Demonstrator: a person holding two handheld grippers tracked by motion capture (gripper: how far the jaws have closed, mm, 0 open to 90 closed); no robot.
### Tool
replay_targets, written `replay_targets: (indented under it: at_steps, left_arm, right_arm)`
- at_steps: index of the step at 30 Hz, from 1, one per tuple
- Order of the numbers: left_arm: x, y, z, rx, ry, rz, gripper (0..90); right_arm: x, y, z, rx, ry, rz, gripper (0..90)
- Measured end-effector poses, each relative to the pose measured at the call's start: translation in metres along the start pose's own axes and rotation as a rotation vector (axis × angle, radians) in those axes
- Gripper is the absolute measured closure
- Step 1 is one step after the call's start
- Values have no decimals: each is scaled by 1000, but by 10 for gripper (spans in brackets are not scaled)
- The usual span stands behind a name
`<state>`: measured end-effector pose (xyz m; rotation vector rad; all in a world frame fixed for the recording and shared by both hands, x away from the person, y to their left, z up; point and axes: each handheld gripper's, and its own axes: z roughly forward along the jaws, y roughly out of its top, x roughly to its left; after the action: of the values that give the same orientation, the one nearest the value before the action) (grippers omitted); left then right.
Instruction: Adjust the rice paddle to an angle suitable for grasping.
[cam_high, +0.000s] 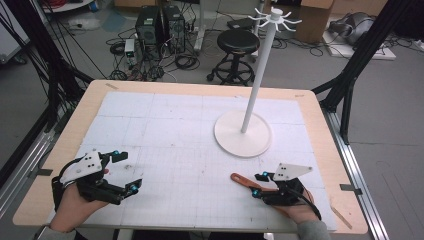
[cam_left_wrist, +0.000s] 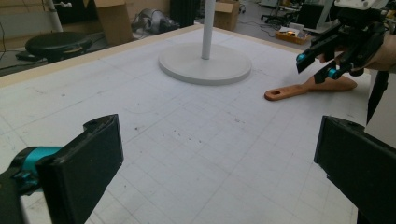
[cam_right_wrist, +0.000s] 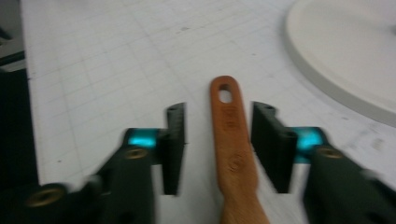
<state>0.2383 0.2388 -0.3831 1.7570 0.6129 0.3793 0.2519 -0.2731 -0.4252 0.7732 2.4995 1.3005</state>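
Two hand-held grippers, left gripper (cam_high: 126, 172) and right gripper (cam_high: 258, 184), built of black angular frames, teal accents set at the jaw bases, flat black jaw pads, brass-coloured screws, each topped by a grey three-cornered plate dotted with holes, black cable trailed, grey sleeve cuffs worn.

High view: fixed above near edge of table (cam_high: 320, 107), facing forward and down, far enough to take in whole top and floor beyond; left gripper view: low over table, looking along own black jaws across to white stand base (cam_left_wrist: 204, 63) and right gripper (cam_left_wrist: 322, 65); right gripper view: very close, downward, wooden handle (cam_right_wrist: 229, 123) between own jaws; all three share handle and stand base.
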Motion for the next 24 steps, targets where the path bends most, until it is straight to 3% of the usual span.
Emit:
replay_targets:
  at_steps: [4, 9, 13, 16, 18, 24]
  left_arm:
    - [1, 0, 0, 1, 0, -2, 18]
    - [1, 0, -2, -4, 2, -3, 18]
    - [1, 0, -2, -7, 1, -5, 18]
    - [1, -1, -3, -5, 4, -5, 18]
    - [1, -1, -2, -7, 5, -7, 18]
    - [1, -2, -2, -2, 4, -8, 18]
  right_arm:
    - [-5, -3, -9, -7, -11, 41, 245]
    - [-2, -3, -17, -8, 41, 3, 192]
    - [0, 0, -18, -7, 39, -4, 124]
    - [3, 6, -17, -17, 20, 8, 3]
    - [6, 12, -14, -2, -21, -2, 0]
    - [8, 13, -6, 50, -34, -35, 0]
